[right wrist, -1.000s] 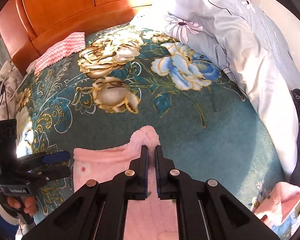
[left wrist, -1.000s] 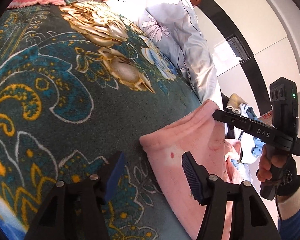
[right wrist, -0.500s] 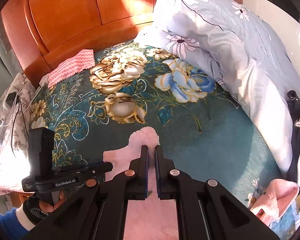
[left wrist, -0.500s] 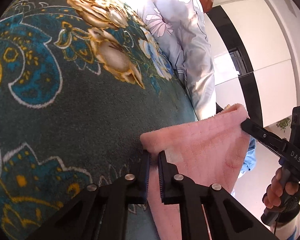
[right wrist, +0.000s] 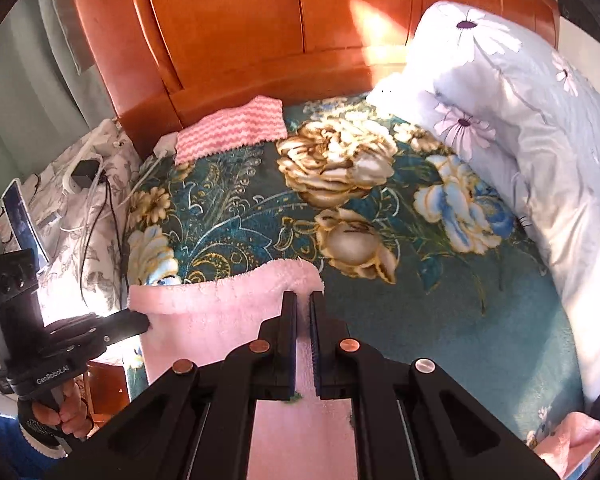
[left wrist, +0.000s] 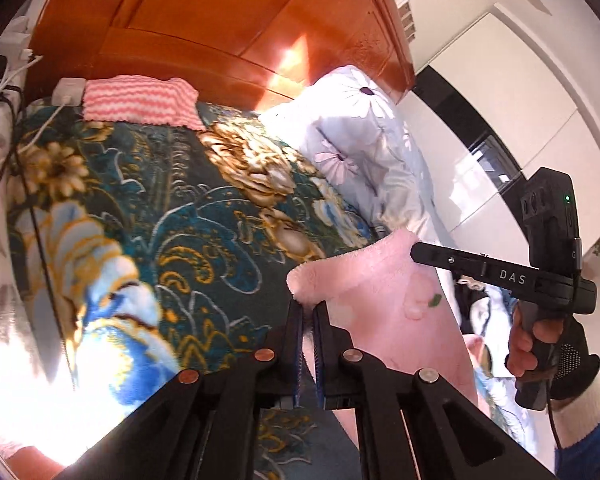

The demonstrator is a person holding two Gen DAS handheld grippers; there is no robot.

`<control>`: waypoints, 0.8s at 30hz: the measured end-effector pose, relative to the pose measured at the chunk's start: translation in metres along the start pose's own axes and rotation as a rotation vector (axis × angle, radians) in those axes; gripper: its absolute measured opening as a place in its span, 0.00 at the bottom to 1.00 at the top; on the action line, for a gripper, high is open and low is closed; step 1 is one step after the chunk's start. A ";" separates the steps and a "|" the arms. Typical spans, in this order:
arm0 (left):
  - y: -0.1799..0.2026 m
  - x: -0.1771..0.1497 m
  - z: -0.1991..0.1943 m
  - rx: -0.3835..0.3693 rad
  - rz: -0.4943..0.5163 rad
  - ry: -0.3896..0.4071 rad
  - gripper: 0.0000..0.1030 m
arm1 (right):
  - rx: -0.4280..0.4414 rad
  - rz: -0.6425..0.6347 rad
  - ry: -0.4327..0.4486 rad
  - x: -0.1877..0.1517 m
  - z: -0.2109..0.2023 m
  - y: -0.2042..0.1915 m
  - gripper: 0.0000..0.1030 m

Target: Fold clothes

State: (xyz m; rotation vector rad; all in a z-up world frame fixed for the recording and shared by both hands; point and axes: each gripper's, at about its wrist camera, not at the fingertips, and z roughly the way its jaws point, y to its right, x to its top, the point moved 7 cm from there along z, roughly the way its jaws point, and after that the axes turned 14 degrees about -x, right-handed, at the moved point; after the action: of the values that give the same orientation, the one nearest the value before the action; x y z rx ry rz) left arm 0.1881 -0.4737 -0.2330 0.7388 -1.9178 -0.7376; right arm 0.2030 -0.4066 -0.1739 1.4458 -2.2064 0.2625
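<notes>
The lower part of the pink fleece garment (right wrist: pixel 220 320) drops behind the black gripper frames in both views, so its full shape and what kind of garment it is cannot be told; a small green mark on it in the left wrist view is too small to read; the left edge of the bed is washed out by sunlight. The left hand-held gripper (left wrist: pixel 307 312) is closed tight on one top corner of the garment, fleece pinched between its fingers; the right hand-held gripper (right wrist: pixel 303 300) is likewise clamped on the other top corner; each shows in the other's view with its tip at the cloth's edge. The garment hangs stretched between the two, its top hem raised above the teal floral blanket (right wrist: pixel 380 320) on the bed; beyond it lie a pink zigzag cloth (right wrist: pixel 230 128) by the wooden headboard (right wrist: pixel 240 28) and a pale floral pillow (right wrist: pixel 520 112) to the right.
</notes>
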 end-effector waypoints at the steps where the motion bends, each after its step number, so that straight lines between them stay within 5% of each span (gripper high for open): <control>1: -0.010 -0.001 0.002 0.027 -0.008 -0.010 0.05 | -0.006 0.005 -0.033 -0.002 0.018 -0.004 0.06; 7: -0.055 -0.027 0.026 0.141 -0.067 -0.094 0.05 | -0.067 0.015 -0.209 -0.029 0.104 -0.020 0.06; 13: -0.065 -0.038 0.030 0.175 -0.075 -0.135 0.06 | -0.065 0.038 -0.231 -0.041 0.120 -0.019 0.09; 16: -0.060 -0.040 0.023 0.190 -0.073 -0.158 0.11 | -0.066 0.051 -0.197 -0.040 0.097 -0.013 0.16; 20: -0.052 -0.045 0.003 0.232 -0.094 -0.187 0.47 | -0.085 0.087 -0.125 -0.053 0.028 0.009 0.28; 24: -0.013 -0.059 -0.009 0.190 -0.063 -0.197 0.53 | -0.167 0.152 -0.058 -0.107 -0.061 0.056 0.34</control>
State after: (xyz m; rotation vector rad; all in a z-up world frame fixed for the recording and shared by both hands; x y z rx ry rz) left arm 0.2216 -0.4401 -0.2714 0.8733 -2.1740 -0.6948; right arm 0.2043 -0.2716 -0.1680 1.2132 -2.3281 0.0849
